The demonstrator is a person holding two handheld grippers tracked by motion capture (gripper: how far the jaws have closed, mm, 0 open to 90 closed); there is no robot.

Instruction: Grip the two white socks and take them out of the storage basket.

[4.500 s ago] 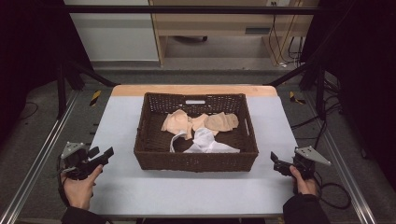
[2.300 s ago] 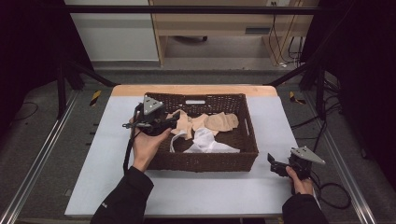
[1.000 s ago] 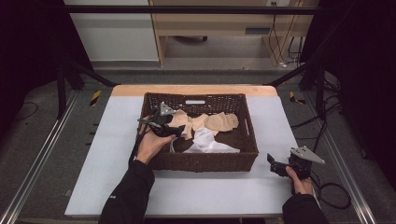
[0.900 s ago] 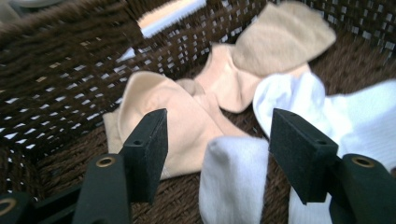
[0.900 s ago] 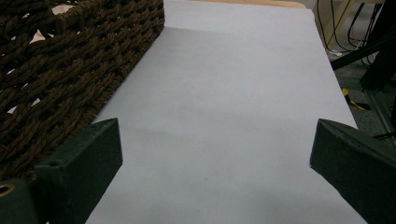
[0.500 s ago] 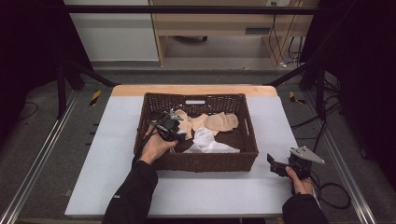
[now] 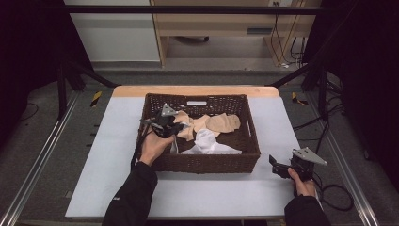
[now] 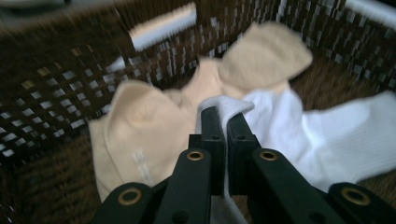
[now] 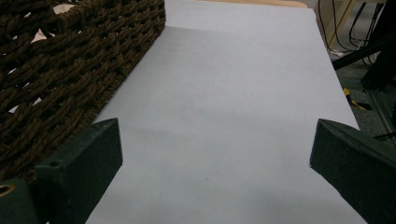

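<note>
The left gripper point(image 8: 220, 122), whose jaws have just been closing, now pinches a white sock point(image 8: 322, 135) in the basket point(image 7: 202, 165), near its left wall. Lifting out is not yet done. The right gripper point(image 9: 215, 154) rests wide open and empty at the desk's right front corner.

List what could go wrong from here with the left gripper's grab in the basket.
1. The left gripper is shut on just a thin fold of the white sock; lifted quickly, the cloth may slip out.
2. The white sock lies against the beige socks, so one could drag up with it.
3. The hand works low inside the basket; a sideways pull may catch the woven wall and shift the basket on the table.
</note>
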